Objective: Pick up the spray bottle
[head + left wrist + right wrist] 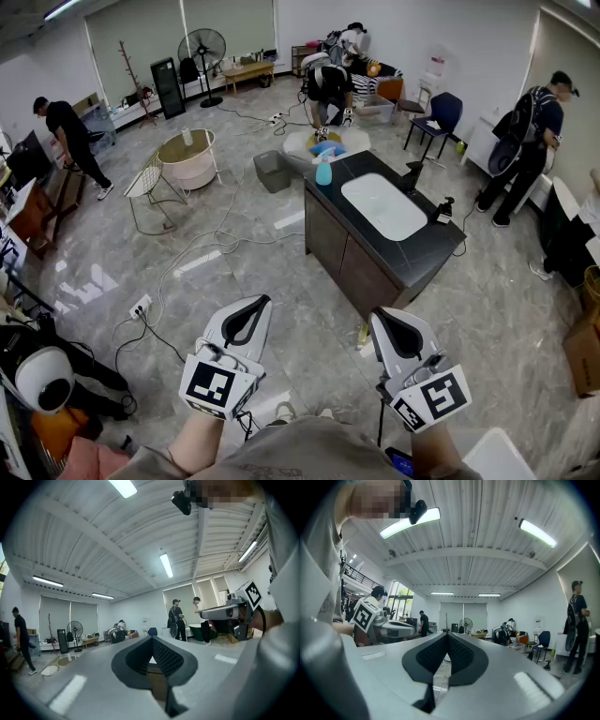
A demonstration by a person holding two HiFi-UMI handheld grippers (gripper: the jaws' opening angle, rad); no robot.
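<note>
The spray bottle (323, 171) is light blue with a white head and stands upright on the far left corner of the dark counter (427, 248). Both grippers are held low and close to my body, well short of the counter. My left gripper (251, 302) (152, 638) has its jaws closed together with nothing between them. My right gripper (389, 314) (447, 634) is likewise shut and empty. Each gripper view looks level across the room. The bottle does not show in either one.
A white sink basin (382, 206) is set in the counter, with a black tap (412, 176) beside it. On the floor lie cables and a power strip (141, 306). A round table (187, 155), wire chair (150, 187), grey bin (272, 171) and several people stand further off.
</note>
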